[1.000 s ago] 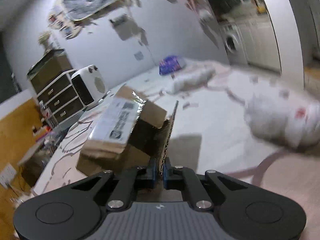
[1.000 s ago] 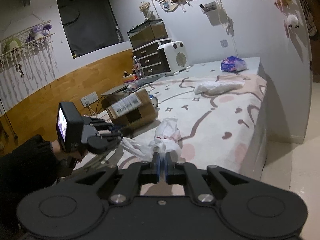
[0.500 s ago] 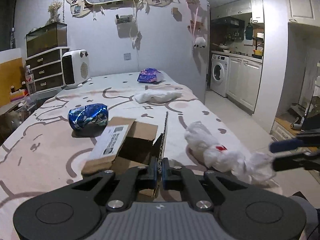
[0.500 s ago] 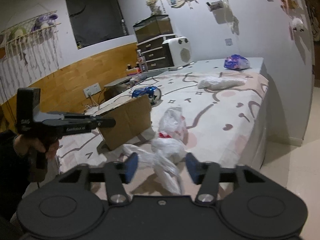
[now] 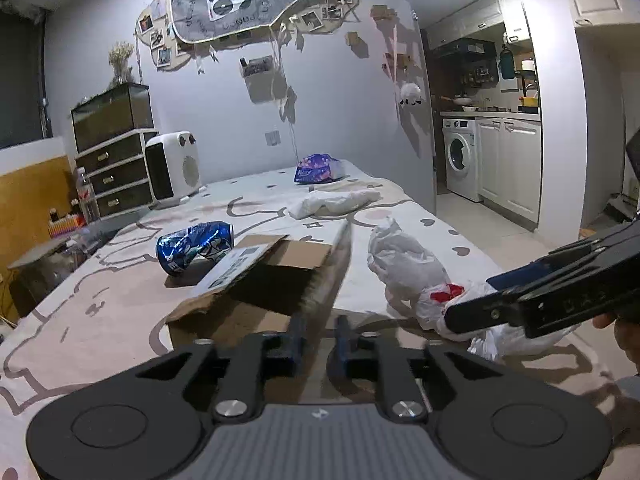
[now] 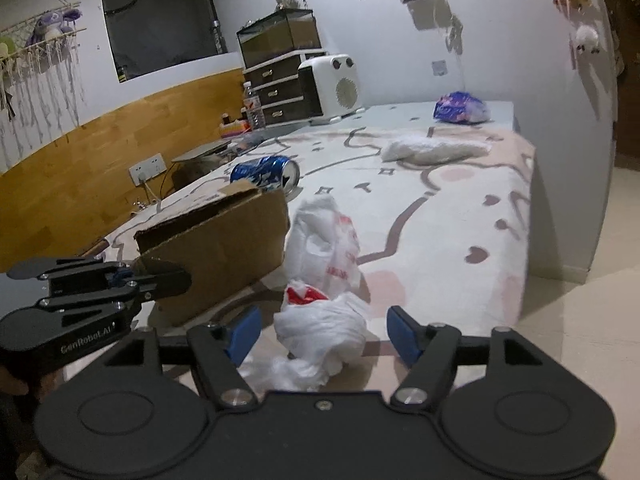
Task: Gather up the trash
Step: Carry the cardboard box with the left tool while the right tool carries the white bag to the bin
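Since the earlier frame both tools have let go: the cardboard box point(image 5: 256, 280), carried by one flap then, now sits on the bed point(image 6: 460, 220), and the white plastic bag point(image 6: 320, 332) pinched in the other tool lies loose just beside the box's near corner. The left gripper point(image 5: 318, 338) is opening, its jaws parted a little with the box's upright flap standing in the gap; no pad presses on it, so the flap is released. The right gripper point(image 6: 322, 334) is also opening, its blue pads wide on either side of the bag's crumpled near end without squeezing it. Beyond the box lies a crushed blue can point(image 5: 195, 245); further past it sit a second white bag point(image 5: 334, 203) and a purple packet point(image 5: 318, 168), well apart from the box. The likeliest trouble, as I judge it, is the box: with its flap freed it rests on soft bedding close to the mattress edge, and a nudge from either tool could tip it or push it off. The bag is limp and sprawling, so a fresh pinch may catch only a thin fold and let the rest drag or snag on the box's rim. The two tools are close together beside the box and could collide if both reach at once.
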Demonstrator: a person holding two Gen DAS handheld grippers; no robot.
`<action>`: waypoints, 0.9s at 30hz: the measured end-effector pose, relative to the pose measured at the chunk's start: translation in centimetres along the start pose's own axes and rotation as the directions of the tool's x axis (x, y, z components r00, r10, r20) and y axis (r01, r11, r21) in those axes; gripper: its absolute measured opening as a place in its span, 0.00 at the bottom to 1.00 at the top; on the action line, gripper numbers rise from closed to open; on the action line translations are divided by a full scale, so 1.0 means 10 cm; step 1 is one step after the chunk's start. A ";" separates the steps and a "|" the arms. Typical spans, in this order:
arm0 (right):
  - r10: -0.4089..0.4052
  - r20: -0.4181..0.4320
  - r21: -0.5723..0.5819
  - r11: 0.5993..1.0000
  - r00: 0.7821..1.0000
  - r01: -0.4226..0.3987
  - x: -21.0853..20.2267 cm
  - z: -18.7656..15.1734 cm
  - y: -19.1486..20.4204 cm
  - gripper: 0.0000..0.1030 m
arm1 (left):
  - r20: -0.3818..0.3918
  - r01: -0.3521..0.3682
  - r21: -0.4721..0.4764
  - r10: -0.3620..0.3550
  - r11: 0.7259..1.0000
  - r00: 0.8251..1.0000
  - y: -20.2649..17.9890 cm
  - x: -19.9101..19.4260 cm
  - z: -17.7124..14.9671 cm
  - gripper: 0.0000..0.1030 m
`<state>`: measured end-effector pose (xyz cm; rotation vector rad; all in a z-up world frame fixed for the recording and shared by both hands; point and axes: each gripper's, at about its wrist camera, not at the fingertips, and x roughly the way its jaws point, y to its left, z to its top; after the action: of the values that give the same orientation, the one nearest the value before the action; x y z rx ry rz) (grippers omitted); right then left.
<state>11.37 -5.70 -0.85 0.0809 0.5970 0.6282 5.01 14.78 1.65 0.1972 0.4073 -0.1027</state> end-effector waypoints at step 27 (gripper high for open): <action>0.016 0.071 0.077 0.997 0.997 -0.021 -0.53 -0.08 -0.29 0.47 | 0.071 0.011 -0.217 0.005 0.976 0.997 -0.34 -0.28 0.16 0.02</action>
<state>9.00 -11.14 0.43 0.1806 0.5533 0.6179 2.57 11.31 3.68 -0.0226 0.3450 -0.0672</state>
